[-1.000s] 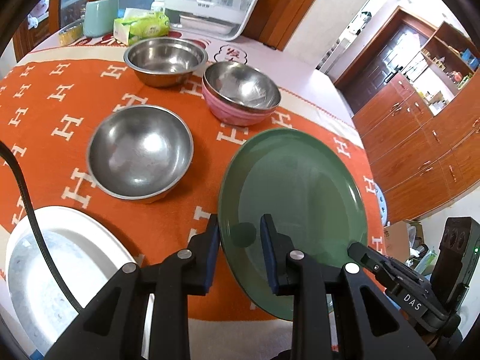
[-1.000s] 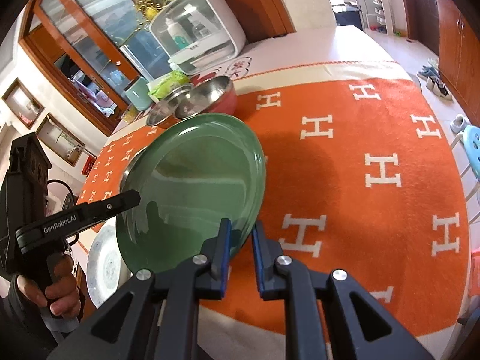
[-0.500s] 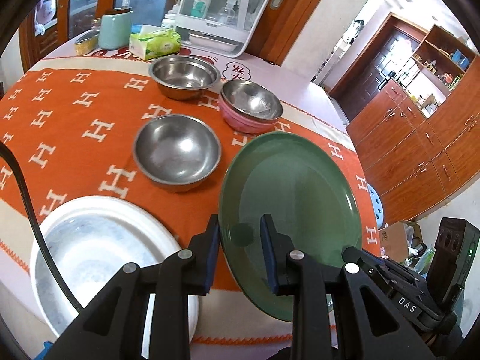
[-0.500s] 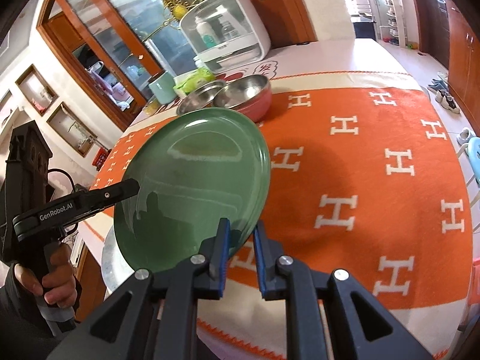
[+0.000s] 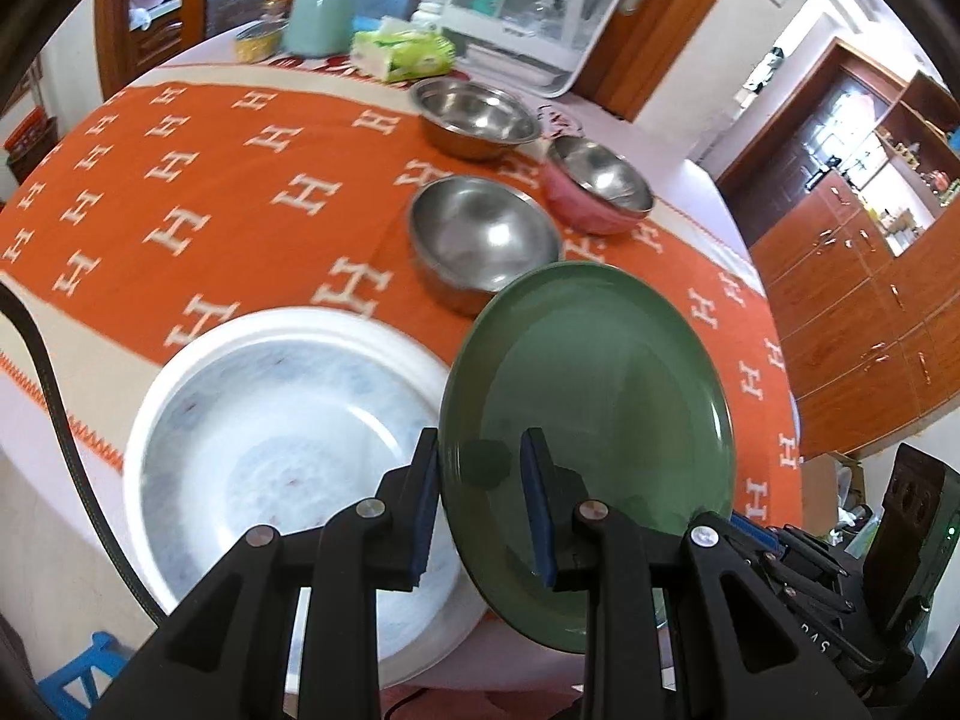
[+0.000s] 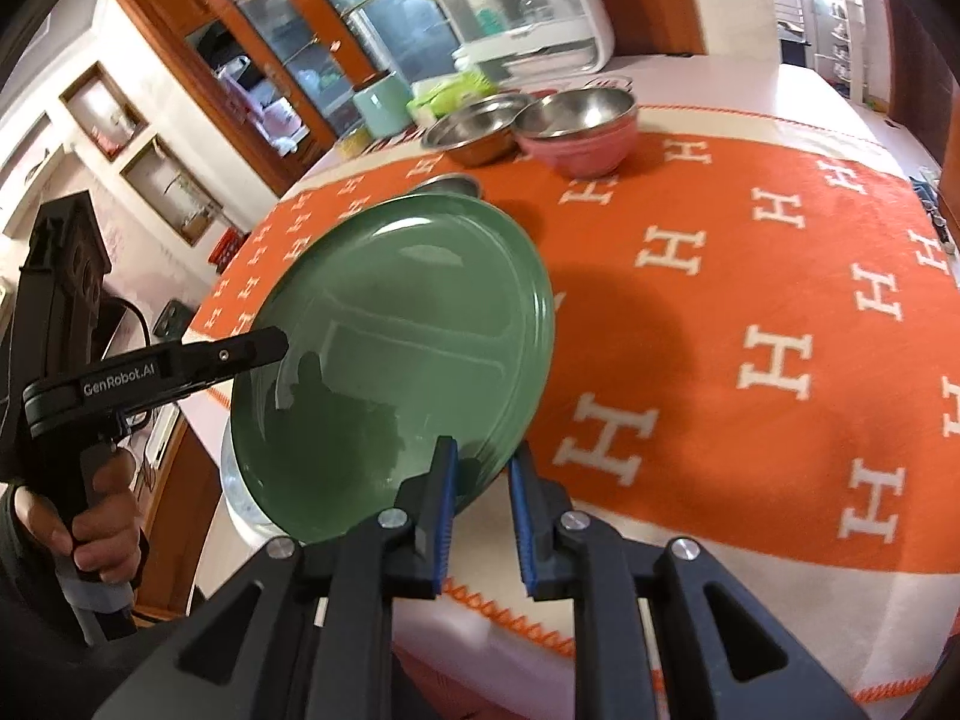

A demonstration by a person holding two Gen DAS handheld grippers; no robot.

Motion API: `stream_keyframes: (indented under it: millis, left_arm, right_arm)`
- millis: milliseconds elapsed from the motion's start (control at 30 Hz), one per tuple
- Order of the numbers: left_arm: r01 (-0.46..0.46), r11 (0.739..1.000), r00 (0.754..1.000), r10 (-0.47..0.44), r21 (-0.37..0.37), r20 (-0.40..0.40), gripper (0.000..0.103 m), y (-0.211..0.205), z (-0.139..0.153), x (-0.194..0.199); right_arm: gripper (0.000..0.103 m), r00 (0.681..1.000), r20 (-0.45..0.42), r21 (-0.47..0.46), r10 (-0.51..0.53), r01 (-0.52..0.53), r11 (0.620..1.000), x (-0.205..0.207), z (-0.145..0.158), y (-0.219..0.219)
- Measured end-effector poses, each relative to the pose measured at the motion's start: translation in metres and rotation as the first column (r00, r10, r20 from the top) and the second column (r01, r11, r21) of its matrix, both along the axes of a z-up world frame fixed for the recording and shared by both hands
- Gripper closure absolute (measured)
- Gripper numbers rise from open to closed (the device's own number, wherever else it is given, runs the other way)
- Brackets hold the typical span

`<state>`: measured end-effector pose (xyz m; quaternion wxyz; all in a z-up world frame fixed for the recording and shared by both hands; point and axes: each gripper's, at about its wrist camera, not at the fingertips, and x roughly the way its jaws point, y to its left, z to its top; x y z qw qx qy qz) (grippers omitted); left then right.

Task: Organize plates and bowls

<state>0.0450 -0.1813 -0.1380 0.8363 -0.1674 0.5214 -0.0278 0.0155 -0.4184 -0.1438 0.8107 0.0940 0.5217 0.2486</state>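
Above the round white marbled plate (image 5: 288, 450), a glossy round green plate (image 5: 591, 408) hangs tilted, its lower rim nearest. Left tool (image 5: 480, 480) and right tool (image 6: 483, 492) each pinch opposite rims; the white plate lies directly below, closer to the left tool.

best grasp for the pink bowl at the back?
Take the pink bowl by its rim, from above, one pad inside and one outside. It sits upright with a steel bowl nested inside, so clamp both walls. Use the side away from the wide steel bowl, which sits close.
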Motion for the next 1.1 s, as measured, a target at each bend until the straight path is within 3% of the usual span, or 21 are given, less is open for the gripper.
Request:
stream_keyframes:
  millis: [467,933,1100]
  left_arm:
    - [-0.074,0.996,0.992,0.079,0.051,-0.102,0.079,0.044,-0.02,-0.022]
    - [-0.158,0.979,0.961,0.182,0.129,-0.209,0.078,0.078,-0.045,-0.029]
    - [-0.162,0.973,0.959,0.195,0.164,-0.207,0.077,0.08,-0.047,-0.027]
  right_arm:
    - [0.085,0.993,-0.064,-0.013,0.103,-0.104,0.995,-0.011,-0.017,0.053]
    - [0.082,0.975,-0.084,-0.035,0.208,-0.211,0.977,-0.015,-0.028,0.096]
    - [0.078,0.974,-0.058,-0.044,0.221,-0.223,0.974,-0.017,-0.025,0.105]
